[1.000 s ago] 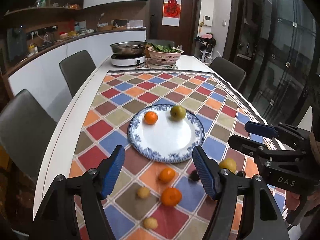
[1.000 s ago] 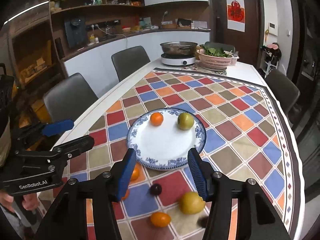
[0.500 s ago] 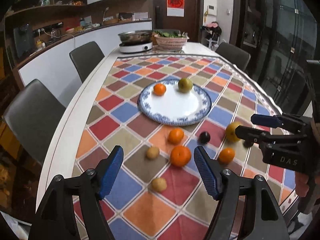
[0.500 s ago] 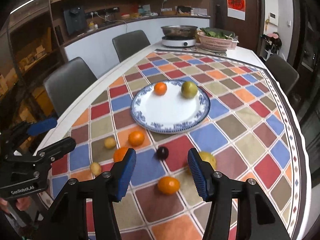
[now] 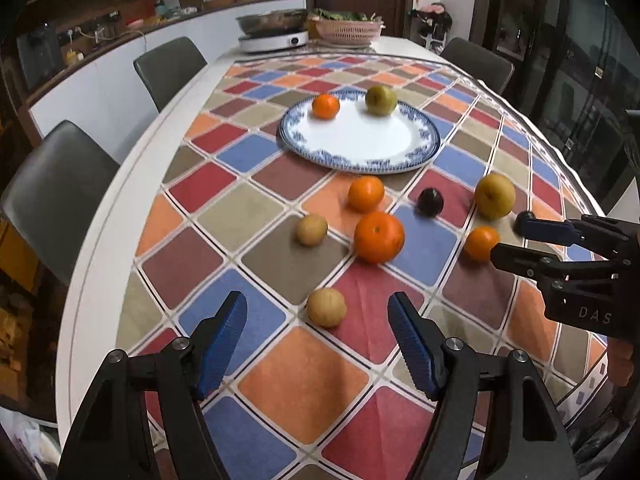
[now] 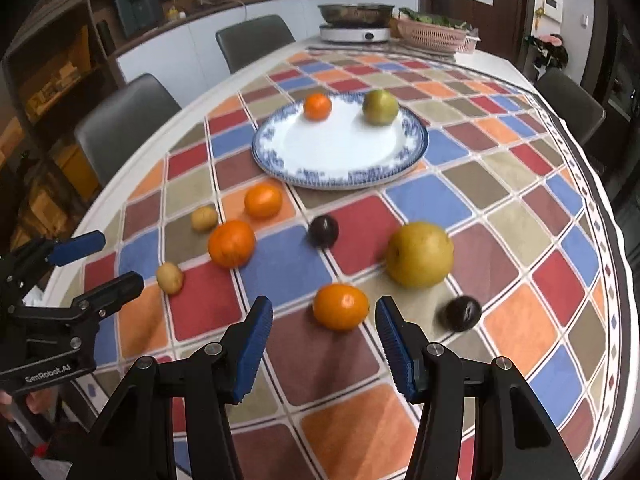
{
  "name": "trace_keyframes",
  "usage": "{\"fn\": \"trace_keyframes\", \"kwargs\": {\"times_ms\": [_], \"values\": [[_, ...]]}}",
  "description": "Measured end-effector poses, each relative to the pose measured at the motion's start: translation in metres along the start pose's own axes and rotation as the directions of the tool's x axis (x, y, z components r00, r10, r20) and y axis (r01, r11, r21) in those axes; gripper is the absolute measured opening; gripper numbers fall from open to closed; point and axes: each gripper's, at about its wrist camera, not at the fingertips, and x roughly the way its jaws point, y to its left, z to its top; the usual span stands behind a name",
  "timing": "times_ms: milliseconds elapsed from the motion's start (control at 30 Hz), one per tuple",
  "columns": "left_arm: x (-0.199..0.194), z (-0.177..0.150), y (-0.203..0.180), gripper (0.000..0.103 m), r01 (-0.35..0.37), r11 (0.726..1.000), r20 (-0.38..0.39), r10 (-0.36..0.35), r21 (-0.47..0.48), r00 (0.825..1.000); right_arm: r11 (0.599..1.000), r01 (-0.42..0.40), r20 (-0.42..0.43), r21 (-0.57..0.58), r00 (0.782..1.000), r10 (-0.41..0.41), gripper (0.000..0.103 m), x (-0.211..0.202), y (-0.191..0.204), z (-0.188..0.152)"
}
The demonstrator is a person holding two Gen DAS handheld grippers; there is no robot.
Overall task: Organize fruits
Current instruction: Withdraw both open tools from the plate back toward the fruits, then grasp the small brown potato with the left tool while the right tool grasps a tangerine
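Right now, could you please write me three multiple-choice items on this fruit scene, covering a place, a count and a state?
1. Where does the large yellow pear lie?
A on the plate
B on the tablecloth
C in the basket

2. How many fruits are on the plate?
A two
B four
C none

3. The right gripper is:
A shut on an orange
B open, holding nothing
C shut, holding nothing

Answers: 1 B, it rests on the checked tablecloth; 2 A, one orange and one green fruit; 3 B, its fingers stand apart, empty.
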Motion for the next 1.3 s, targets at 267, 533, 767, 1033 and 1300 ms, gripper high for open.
{"fn": "trace_keyframes", "kwargs": {"times_ms": [267, 533, 767, 1033, 1300], "values": [[0.025, -0.007, 0.001, 0.072, 0.006, 1.0, -0.061, -0.006, -0.004, 0.998, 0.999, -0.002, -0.061, 0.037, 0.998, 0.004, 0.055, 0.02, -0.007, -0.009], [0.04, -0.004, 0.004, 0.067, 0.012, 1.0, -0.086, -0.013, -0.015, 0.996, 0.999, 0.013, -0.072, 0.038, 0.997, -0.01, 0.054, 0.034, -0.009, -0.007], [0.047, -0.002, 0.003, 0.049, 0.036, 0.999, -0.1, -0.039, -0.03, 0.994, 0.999, 0.005, -0.072, 0.052, 0.997, -0.001, 0.054, 0.041, -0.011, -0.005], [0.05, -0.001, 0.002, 0.029, 0.068, 0.997, -0.107, -0.071, -0.037, 0.992, 0.999, -0.004, -0.069, 0.052, 0.998, 0.008, 0.04, 0.046, -0.012, -0.003], [0.046, -0.001, 0.001, 0.029, 0.074, 0.996, -0.094, -0.077, -0.041, 0.993, 0.999, -0.008, -0.057, 0.041, 0.998, 0.011, 0.04, 0.043, -0.01, -0.003]]}}
